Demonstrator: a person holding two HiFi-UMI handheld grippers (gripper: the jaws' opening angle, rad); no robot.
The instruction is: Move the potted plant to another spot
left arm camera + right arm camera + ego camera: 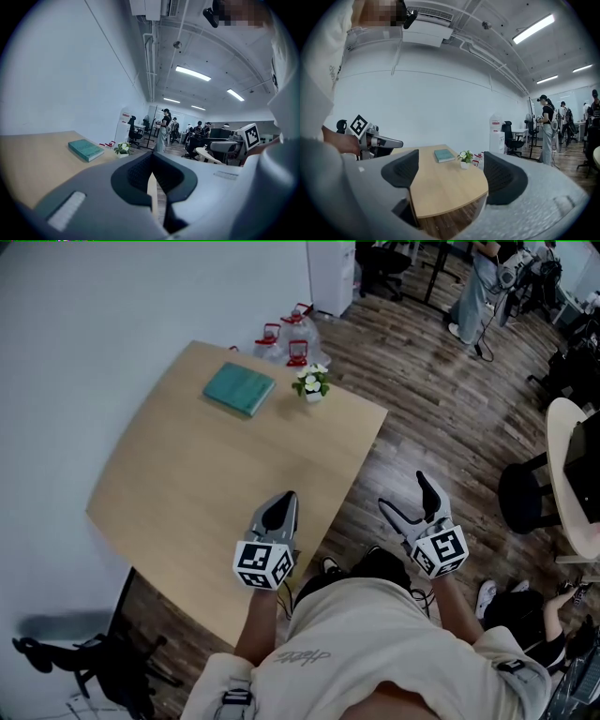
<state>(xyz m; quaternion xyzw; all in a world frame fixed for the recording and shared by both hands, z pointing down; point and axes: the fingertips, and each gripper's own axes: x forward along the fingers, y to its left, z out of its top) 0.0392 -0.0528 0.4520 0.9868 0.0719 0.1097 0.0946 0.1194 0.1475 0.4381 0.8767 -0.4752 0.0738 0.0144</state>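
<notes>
Potted plant: the small white-potted plant [311, 383] stands upright at the far edge of the bench [216, 493], near its far right corner and just right of a teal book [239, 388].
Left gripper: the left gripper [281, 507] hovers over the bench's near edge; in its own view its fingers [140, 171] are pressed together with nothing between them.
Right gripper: the right gripper [405, 495] hangs beyond the bench's right edge, over the wooden floor; its fingers [401, 171] stand wide apart and empty.
Direction to the plant: well ahead of both grippers, across most of the bench; a little right of the left fingers' line, a little left of the right one's. In the right gripper view it sits almost centred between the spread fingers.
Nearer hand: both look about equally far off; the right seems better placed, being already spread and aimed at the pot.
Likely step: the reach towards the plant, not yet begun.
Beyond the bench: red-capped water jugs [286, 341] on the floor.
</notes>
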